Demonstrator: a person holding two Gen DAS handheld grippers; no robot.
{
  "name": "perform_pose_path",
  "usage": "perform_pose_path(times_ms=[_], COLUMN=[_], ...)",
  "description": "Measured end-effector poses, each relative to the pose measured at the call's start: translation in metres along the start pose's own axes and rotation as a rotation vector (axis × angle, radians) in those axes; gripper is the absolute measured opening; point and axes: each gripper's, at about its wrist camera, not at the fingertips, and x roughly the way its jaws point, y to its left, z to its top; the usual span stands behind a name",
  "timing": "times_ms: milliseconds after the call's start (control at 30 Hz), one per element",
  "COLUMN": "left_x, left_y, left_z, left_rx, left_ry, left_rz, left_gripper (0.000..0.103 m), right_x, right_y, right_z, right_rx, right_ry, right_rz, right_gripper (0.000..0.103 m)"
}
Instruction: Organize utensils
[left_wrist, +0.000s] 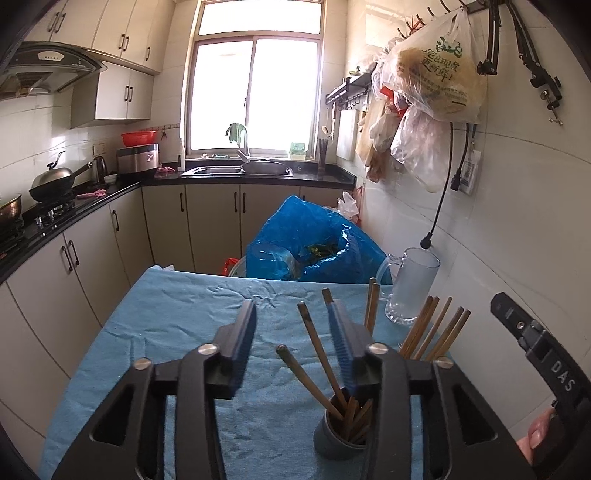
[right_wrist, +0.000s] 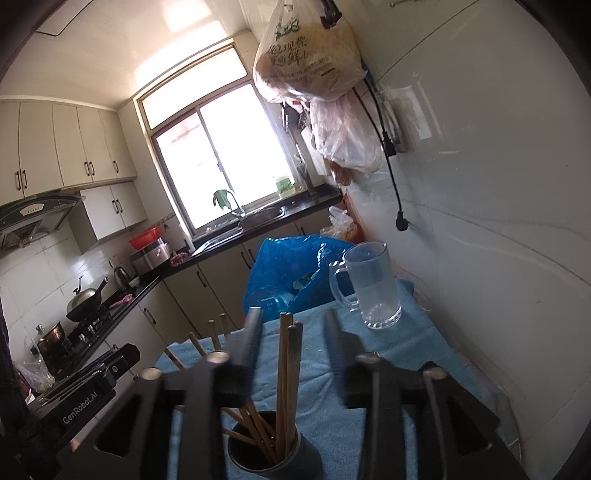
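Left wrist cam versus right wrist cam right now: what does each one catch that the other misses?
Only the left wrist view shows the right gripper's finger and the thumb on it, plus a chopstick fan behind the left gripper's finger. Only the right wrist view shows the right gripper open over the grey cup. Both share the cup, chopsticks, glass mug, blue bag and blue tablecloth.

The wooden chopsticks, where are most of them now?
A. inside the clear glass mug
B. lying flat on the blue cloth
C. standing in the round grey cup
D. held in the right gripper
C: the wooden chopsticks stand in the round grey cup; the clear glass mug holds none.
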Motion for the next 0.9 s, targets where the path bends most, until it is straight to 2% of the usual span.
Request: perform_pose_path(times_ms=[133,200,367,500,700,900], left_x=[-0.003,-0.004,-0.008,-0.012,-0.014,-0.015], left_y=[0.003,0.006,0.011,0.017,0.025,0.033], left_z=[0.0,0.0,0.001,0.0,-0.002,-0.011], left_rx=[-0.015,-0.022,-0.04,-0.06,-0.068,-0.062], left_ry=[-0.004,-0.006,-0.012,-0.019,-0.002,0.027], left_rz=[0.017,0.031,0.059,0.074,0.098,0.152], left_gripper=[0.055,0.067,0.081,0.088,0.095,0.099], right_x=[-0.005,-0.01,-0.022,-0.027,-0.027,-0.03], right_y=[-0.003,-0.005,-0.007,-0.002,-0.002,-0.006], right_z=[0.003,0.004,0.006,0.006,0.002,-0.005], right_rx=[-0.003,-0.006,-0.002,-0.021,-0.012,-0.016], right_ry=[-0.015,-0.03,-0.069,-0.081,-0.059,-0.044], right_rz=[-0.018,-0.029,-0.049,-0.085,-0.155,-0.213], right_gripper=[0.061,0.068,0.095,0.103,0.103,0.103])
